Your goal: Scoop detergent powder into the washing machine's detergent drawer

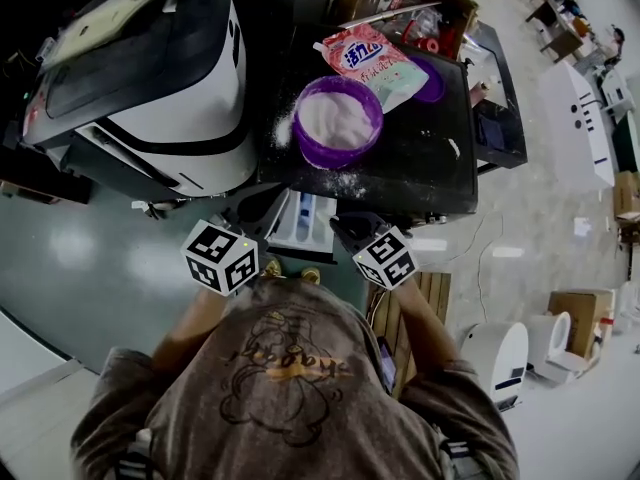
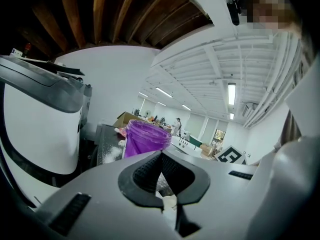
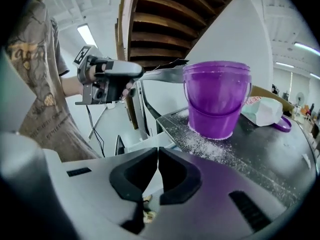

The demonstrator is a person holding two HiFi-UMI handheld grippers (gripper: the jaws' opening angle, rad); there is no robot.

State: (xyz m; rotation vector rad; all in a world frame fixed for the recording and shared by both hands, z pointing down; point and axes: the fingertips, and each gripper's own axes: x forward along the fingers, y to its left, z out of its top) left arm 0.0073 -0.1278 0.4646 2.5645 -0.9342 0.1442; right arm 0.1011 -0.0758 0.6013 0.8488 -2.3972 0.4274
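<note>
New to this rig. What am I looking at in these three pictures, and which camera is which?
No robot: a person holds a two-jaw gripper in each hand. The head view looks down from a camera on the person's head; the other two cameras ride on the grippers, looking along their jaws. The marker cubes belong to the grippers. The left gripper and right gripper are both shut, tips touching, nothing visibly held. On the black table stands a purple bucket of white powder, a detergent bag beyond it, some powder spilled. The washing machine is at the table's left; a white drawer stands open near the grippers.
</note>
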